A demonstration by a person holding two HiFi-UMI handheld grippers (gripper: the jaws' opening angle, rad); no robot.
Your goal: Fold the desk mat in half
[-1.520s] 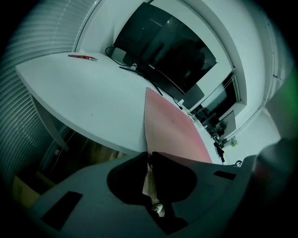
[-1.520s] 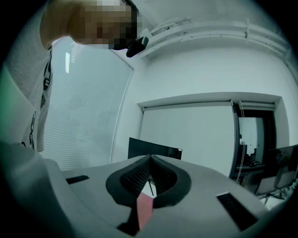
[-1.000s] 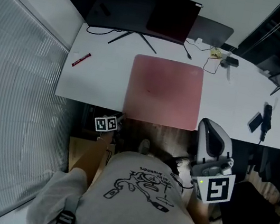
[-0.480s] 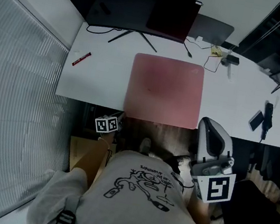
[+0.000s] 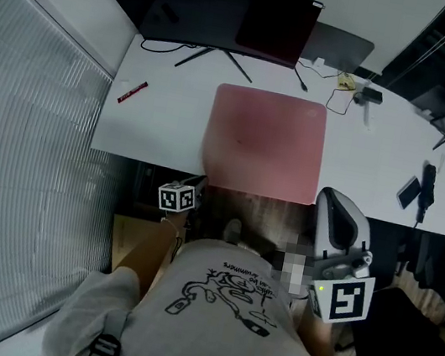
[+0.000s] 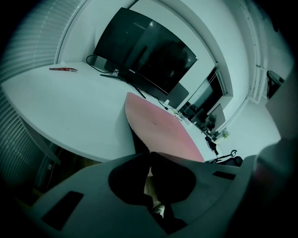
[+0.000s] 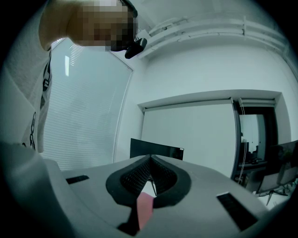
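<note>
The pink desk mat [image 5: 265, 142] lies flat on the white desk [image 5: 159, 128], its near edge at the desk's front. My left gripper [image 5: 198, 186] is at the mat's front left corner. Its jaws have just been closing, and in the left gripper view the left gripper [image 6: 150, 154] is shut with the mat's [image 6: 160, 130] near corner running into the tips. My right gripper [image 5: 322, 198] sits at the front right corner. In the right gripper view the right gripper [image 7: 150, 161] has its tips together with a strip of pink mat [image 7: 145, 208] between the jaws.
A wide black monitor [image 5: 225, 16] stands at the desk's back, with a grey screen [image 5: 341, 49] beside it. A red pen [image 5: 132, 92] lies at the left, cables and small items [image 5: 353, 89] at the back right, a phone [image 5: 408, 193] further right. Window blinds run along the left.
My left gripper has shifted right and a little up, closer to the mat's front left corner. The right gripper and the mat look unchanged.
</note>
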